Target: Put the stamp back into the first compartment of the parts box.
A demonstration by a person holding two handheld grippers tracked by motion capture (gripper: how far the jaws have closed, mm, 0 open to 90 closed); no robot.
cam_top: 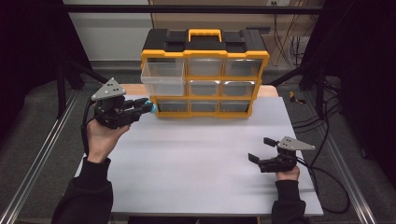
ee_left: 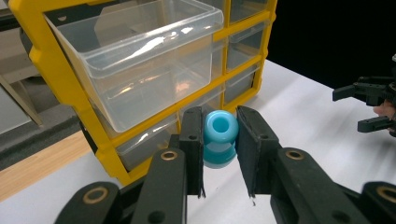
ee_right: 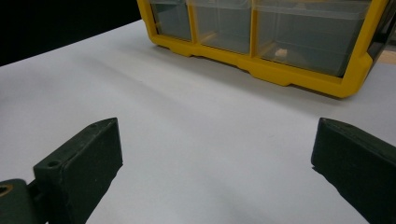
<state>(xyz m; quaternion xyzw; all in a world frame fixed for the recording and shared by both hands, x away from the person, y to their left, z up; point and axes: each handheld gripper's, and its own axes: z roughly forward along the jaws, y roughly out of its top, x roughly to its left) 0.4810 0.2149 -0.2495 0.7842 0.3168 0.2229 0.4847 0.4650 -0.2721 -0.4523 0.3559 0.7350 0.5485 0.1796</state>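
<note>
A yellow and black drawer cabinet [cam_top: 205, 74] stands at the back of the white table [cam_top: 196, 163]. Its top-left clear drawer [cam_top: 162, 78] is pulled out and looks empty [ee_left: 140, 60]. My left gripper [cam_top: 148, 108] is shut on a small light-blue spool [ee_left: 219, 137], holding it above the table just below and left of that drawer's front. The spool's hole faces up between the two black pads [ee_left: 254, 144]. My right gripper [cam_top: 261, 149] rests low at the table's right side, jaws wide open with nothing between them [ee_right: 210, 168].
The other cabinet drawers [cam_top: 222, 87] are pushed in. A metal rail [cam_top: 37, 163] runs along the table's left side and cables [cam_top: 327, 177] trail off the right edge. Bare white tabletop lies between the two grippers.
</note>
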